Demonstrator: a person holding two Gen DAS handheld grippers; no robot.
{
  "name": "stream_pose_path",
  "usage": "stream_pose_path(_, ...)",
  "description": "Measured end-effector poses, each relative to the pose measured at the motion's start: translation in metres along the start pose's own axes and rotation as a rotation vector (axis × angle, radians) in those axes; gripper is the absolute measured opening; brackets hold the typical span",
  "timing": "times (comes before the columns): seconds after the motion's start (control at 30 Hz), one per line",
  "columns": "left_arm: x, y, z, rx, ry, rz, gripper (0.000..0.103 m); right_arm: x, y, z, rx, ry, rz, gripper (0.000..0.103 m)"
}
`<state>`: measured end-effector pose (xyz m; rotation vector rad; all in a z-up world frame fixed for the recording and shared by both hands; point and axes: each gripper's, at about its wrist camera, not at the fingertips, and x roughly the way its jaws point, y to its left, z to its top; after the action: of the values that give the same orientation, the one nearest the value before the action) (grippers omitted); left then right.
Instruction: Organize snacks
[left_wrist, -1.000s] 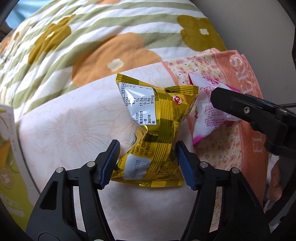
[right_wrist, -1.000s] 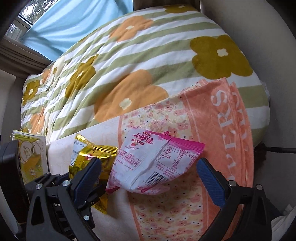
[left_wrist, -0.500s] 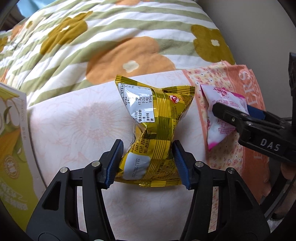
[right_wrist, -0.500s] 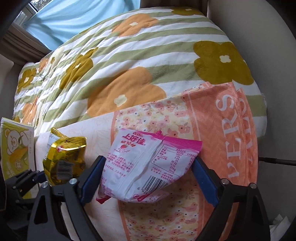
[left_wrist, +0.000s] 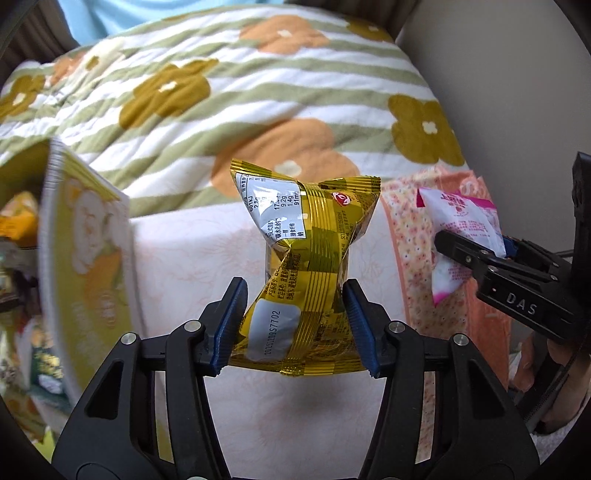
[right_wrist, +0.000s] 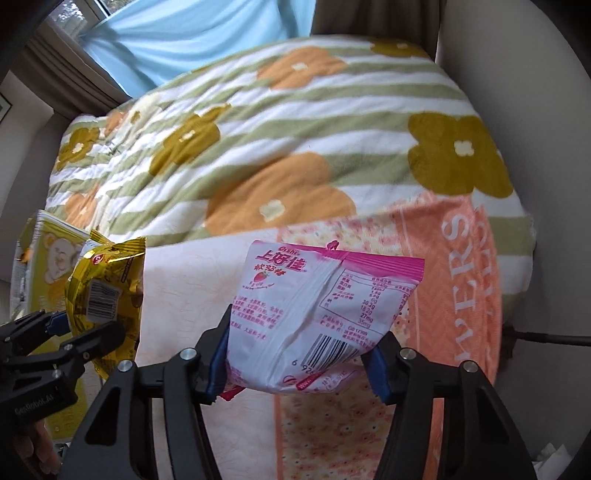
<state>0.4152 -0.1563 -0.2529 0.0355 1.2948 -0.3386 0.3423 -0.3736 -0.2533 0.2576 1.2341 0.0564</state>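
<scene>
A gold foil snack packet (left_wrist: 306, 266) hangs above the pale cloth, pinched at its waist by my left gripper (left_wrist: 293, 317), which is shut on it. The right wrist view shows the same gold packet (right_wrist: 105, 291) at the left, in the left gripper (right_wrist: 74, 328). A pink-and-white snack packet (right_wrist: 317, 314) with a barcode sits between the blue pads of my right gripper (right_wrist: 299, 358), whose jaws are closing and press its lower sides. At the right of the left wrist view, the pink packet (left_wrist: 461, 236) shows in the right gripper (left_wrist: 472, 251).
A yellow-green carton with a bear picture (left_wrist: 88, 258) stands open at the left, with other snacks inside; it also shows as the carton (right_wrist: 51, 258). A flowered striped blanket (left_wrist: 258, 110) covers the bed, an orange lettered towel (right_wrist: 461, 277) lies at right, and a wall borders it.
The right gripper's jaws have closed in onto the pink packet and lifted it. The left gripper has risen with the gold packet, and the carton has come further into view.
</scene>
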Motion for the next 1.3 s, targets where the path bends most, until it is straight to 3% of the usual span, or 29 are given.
stream_pose_path(0.27, -0.092, 0.048, -0.011, -0.039, -0.123, -0.003, 0.049, -0.077, 0.070, -0.004, -0.095, -0.142, 0.055, 0.056)
stream_pose_path(0.3, -0.103, 0.056, -0.013, -0.043, -0.138, 0.002, 0.047, -0.085, 0.082, -0.006, -0.106, -0.155, 0.069, 0.056)
stream_pose_path(0.33, -0.115, 0.066, -0.016, -0.050, -0.155, 0.001, 0.038, -0.091, 0.092, -0.007, -0.116, -0.166, 0.080, 0.056)
stream_pose_path(0.37, -0.125, 0.075, -0.018, -0.060, -0.166, -0.004, 0.037, -0.099, 0.105, -0.009, -0.129, -0.179, 0.092, 0.056)
stream_pose_path(0.63, -0.164, 0.142, -0.053, -0.130, -0.189, -0.008, 0.036, -0.104, 0.160, -0.027, -0.121, -0.187, 0.193, 0.056)
stream_pose_path(0.77, -0.164, 0.139, -0.064, -0.103, -0.188, -0.024, 0.036, -0.100, 0.164, -0.036, -0.108, -0.172, 0.198, 0.056)
stream_pose_path(0.93, -0.142, 0.096, -0.066, -0.018, -0.109, -0.063, 0.037, -0.114, 0.148, -0.040, -0.076, -0.199, 0.162, 0.056)
stream_pose_path(1.0, -0.132, 0.075, -0.070, 0.002, -0.087, -0.071, 0.044, -0.123, 0.134, -0.041, -0.054, -0.217, 0.141, 0.056)
stream_pose_path(1.03, -0.126, 0.064, -0.072, 0.006, -0.078, -0.074, 0.063, -0.126, 0.128, -0.040, -0.047, -0.223, 0.132, 0.056)
stream_pose_path(1.07, -0.122, 0.057, -0.074, 0.001, -0.079, -0.076, 0.090, -0.128, 0.119, -0.039, -0.038, -0.226, 0.122, 0.056)
stream_pose_path(1.1, -0.118, 0.049, -0.076, -0.012, -0.087, -0.077, 0.098, -0.130, 0.113, -0.038, -0.034, -0.227, 0.117, 0.056)
stream_pose_path(1.3, -0.091, 0.019, -0.104, -0.161, -0.126, -0.048, 0.101, -0.124, 0.079, -0.030, -0.051, -0.196, 0.101, 0.056)
